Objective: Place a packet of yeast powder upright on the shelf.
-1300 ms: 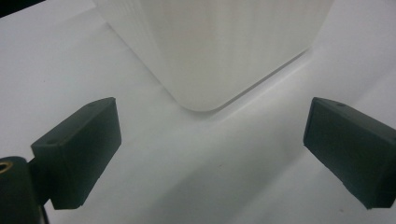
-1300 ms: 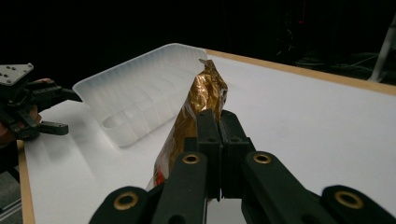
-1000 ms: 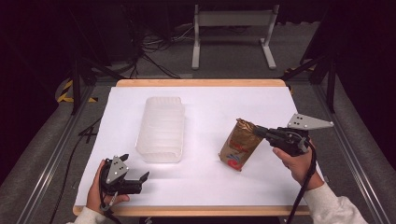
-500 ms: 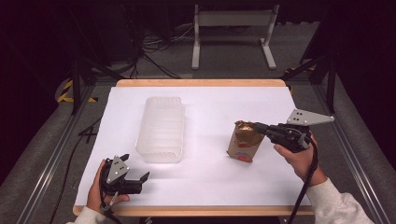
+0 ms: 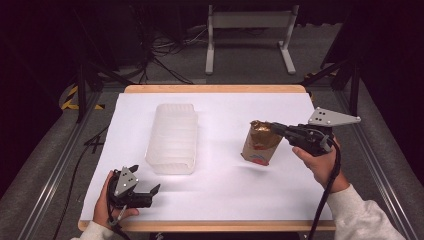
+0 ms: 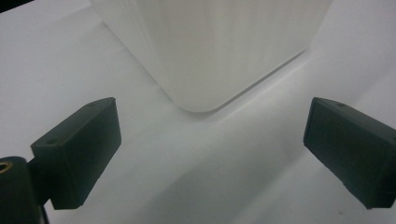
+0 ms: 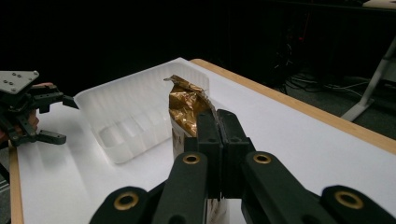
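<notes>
Gold foil crumples at the top of the small brown paper pouch with a red and blue label point(image 5: 261, 144), which stands upright on the right half of the table, well apart from the translucent white ribbed plastic tray point(image 5: 172, 138) on the left half. The right gripper point(image 5: 274, 128) comes at the pouch level from the right, and its two black jaws are pressed together on the pouch's foil top edge, pinching it. In the right gripper view the jaws meet with the foil point(image 7: 187, 103) rising just beyond their tips, and the tray point(image 7: 135, 112) lies behind the pouch.

The person's right hand point(image 5: 320, 161) wraps the gripper's handle from below, the forearm in a white sleeve point(image 5: 362, 215) coming up from the lower right corner, and the grey three-cornered plate sits on top of the gripper. A black cable trails down along the wrist.

The left gripper point(image 5: 147, 192) rests low near the front left of the table, held in the left hand point(image 5: 107, 200), pointing right and slightly forward. Its jaws are spread wide with nothing between them; in the left gripper view the near rounded corner of the tray point(image 6: 201, 70) lies just ahead of the gap.

The table point(image 5: 225, 200) is covered by a white sheet with a pale wooden edge. Around it are grey carpet, black cables and a white metal stand point(image 5: 247, 35) in a dark room.
</notes>
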Action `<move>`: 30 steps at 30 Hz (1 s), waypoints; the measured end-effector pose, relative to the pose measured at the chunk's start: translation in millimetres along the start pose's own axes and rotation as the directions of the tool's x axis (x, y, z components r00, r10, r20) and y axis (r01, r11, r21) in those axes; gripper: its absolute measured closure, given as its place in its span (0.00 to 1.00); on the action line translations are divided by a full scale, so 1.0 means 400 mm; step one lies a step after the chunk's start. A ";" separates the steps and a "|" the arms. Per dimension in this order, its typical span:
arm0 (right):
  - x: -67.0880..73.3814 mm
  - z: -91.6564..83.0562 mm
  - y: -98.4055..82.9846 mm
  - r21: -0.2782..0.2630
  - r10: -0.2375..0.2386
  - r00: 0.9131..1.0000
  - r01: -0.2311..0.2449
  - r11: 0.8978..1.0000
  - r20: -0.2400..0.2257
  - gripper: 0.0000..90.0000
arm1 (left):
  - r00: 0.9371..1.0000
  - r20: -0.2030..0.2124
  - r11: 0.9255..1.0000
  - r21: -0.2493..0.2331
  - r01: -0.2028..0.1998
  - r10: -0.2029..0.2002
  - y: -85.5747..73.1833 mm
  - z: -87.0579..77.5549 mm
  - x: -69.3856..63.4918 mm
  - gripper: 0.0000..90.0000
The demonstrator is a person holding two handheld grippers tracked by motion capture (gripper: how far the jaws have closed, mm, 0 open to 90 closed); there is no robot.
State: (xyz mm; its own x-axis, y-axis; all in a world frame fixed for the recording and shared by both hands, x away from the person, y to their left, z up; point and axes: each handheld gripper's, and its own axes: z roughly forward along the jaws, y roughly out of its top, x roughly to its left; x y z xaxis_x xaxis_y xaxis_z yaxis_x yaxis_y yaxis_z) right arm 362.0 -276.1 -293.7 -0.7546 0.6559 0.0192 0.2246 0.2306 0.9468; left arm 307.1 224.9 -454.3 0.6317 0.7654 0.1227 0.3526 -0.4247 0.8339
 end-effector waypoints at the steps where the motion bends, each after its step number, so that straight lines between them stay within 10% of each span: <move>1: 0.001 0.002 0.007 -0.007 -0.002 1.000 0.002 1.000 0.003 0.99 | 1.000 0.002 1.000 0.000 0.002 -0.002 0.000 0.000 0.000 0.06; 30: 0.047 0.134 0.098 -0.024 -0.043 0.997 0.042 0.999 -0.058 0.99 | 1.000 -0.001 1.000 -0.007 0.002 -0.002 0.000 -0.002 -0.001 0.06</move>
State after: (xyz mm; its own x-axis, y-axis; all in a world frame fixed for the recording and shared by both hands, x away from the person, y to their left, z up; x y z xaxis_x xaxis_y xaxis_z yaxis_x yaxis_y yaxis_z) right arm 389.9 -216.3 -273.3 -0.7979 0.6027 -0.0030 0.1781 0.2405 0.9542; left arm 306.1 224.9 -454.0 0.6305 0.7667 0.1212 0.3491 -0.4195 0.8379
